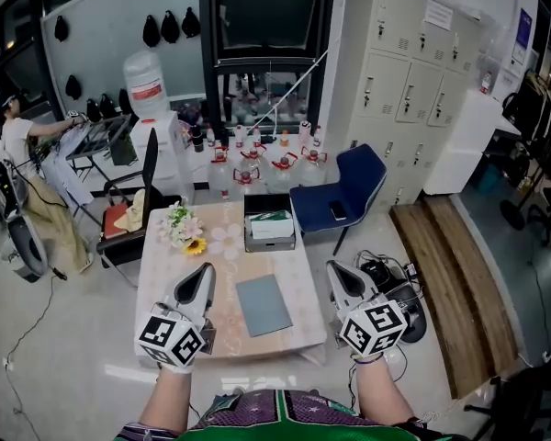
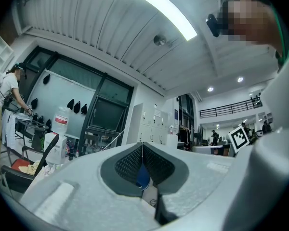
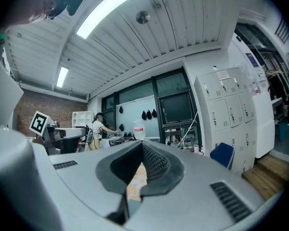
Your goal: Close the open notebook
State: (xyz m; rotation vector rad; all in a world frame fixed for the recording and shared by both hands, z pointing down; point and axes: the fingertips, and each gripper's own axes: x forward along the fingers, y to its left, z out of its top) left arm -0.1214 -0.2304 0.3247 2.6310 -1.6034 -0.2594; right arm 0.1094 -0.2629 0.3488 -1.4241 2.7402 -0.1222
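The slate-grey flat rectangular notebook [image 1: 264,304] lies with its cover down, closed, on the pale patterned low desk [image 1: 296,263], near the front edge and between the two grippers. The left gripper [image 1: 206,270] hangs just beside the notebook's left side, apart from it; in the left gripper view its jaws [image 2: 142,148] meet at the tip with nothing between them. The right gripper [image 1: 332,267] hangs over the desk's right edge, and its jaws [image 3: 142,147] are likewise pressed together and empty. Farther back on the desk are a small bunch of white and yellow flowers [image 1: 184,229] and a dark open box of papers [image 1: 269,229]. A blue chair [image 1: 345,190] stands behind the desk.
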